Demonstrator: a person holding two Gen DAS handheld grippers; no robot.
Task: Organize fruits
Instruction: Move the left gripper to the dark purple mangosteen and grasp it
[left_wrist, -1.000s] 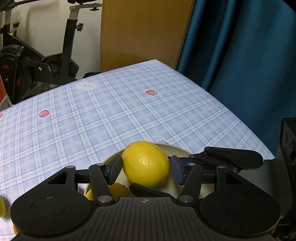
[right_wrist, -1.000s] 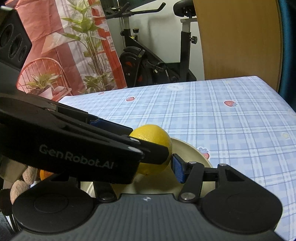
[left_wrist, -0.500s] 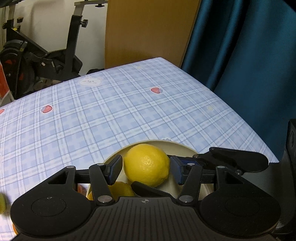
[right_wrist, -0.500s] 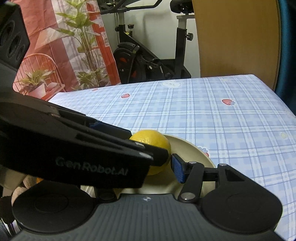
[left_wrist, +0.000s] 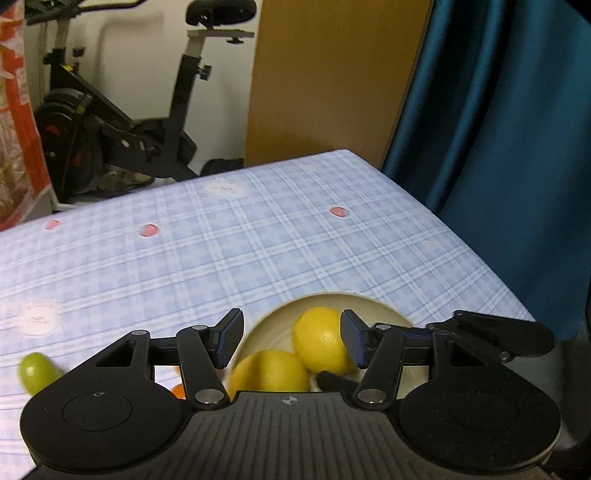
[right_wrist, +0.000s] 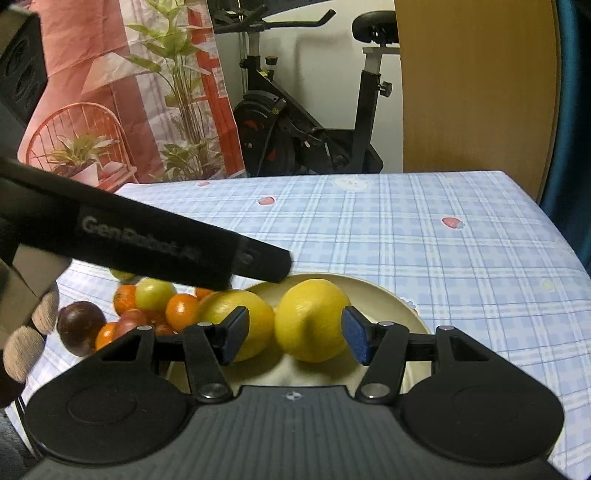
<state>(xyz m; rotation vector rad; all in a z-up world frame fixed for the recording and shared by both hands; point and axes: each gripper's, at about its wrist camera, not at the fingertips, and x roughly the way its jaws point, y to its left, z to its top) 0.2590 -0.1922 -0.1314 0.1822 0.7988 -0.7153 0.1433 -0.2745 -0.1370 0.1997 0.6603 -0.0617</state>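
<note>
Two yellow lemons lie side by side in a cream plate on the checked tablecloth. My left gripper hovers above the plate, its jaws opening, nothing pressed between the pads; the lemons sit below it. My right gripper is just in front of the plate, jaws also opening, and the right-hand lemon shows between its fingers without being gripped. The left gripper's black body crosses the right wrist view above the fruit.
Left of the plate lies a heap of oranges, a green fruit and a dark plum. A lone green fruit sits further left. A person's fingers show at the left edge. An exercise bike stands beyond the table.
The left gripper let go of the lemon, which now rests in the plate beside the other one. Both grippers rose and drew back from the plate.
</note>
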